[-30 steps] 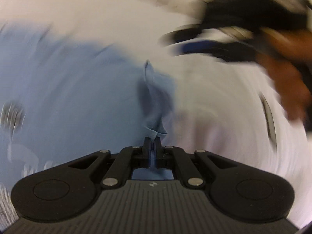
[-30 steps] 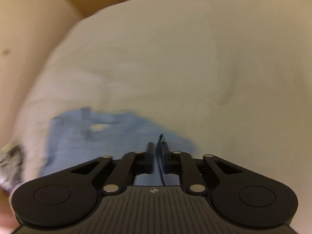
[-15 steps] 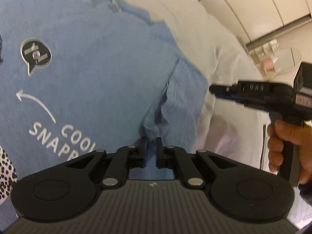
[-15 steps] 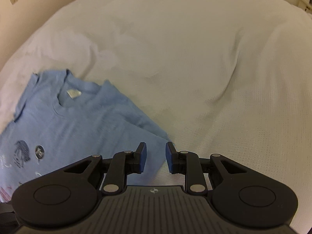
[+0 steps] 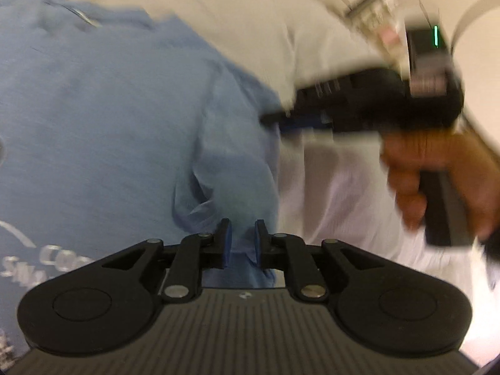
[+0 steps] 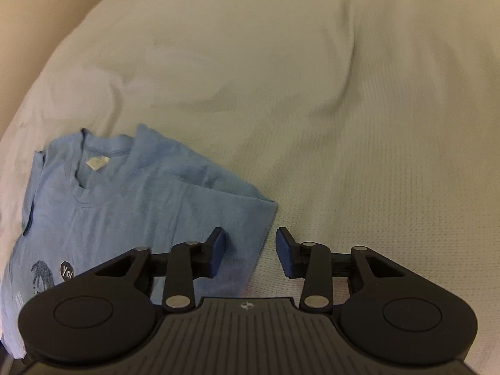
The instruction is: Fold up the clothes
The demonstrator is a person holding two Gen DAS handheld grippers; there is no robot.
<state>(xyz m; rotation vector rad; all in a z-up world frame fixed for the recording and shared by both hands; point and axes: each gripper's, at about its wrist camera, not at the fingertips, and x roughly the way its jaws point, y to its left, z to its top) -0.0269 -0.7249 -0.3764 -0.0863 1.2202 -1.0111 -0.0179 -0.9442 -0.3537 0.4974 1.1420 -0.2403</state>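
Note:
A light blue T-shirt with white print lies front up on the white bed; it also shows in the right wrist view, collar at the far end. One sleeve is folded in over the body. My left gripper is open a little, with the sleeve's cloth lying between its fingers. My right gripper is open and empty, straddling the shirt's folded right edge. The right gripper also shows in the left wrist view, blurred, at the sleeve's far edge.
The white textured bedspread stretches far and right of the shirt. A beige wall borders the bed at the left. A small white table with items stands beyond the bed. A patterned cloth shows at the bottom left.
Both grippers have opened: the left let go of the sleeve, the right widened further. The right gripper has moved in toward the sleeve's edge.

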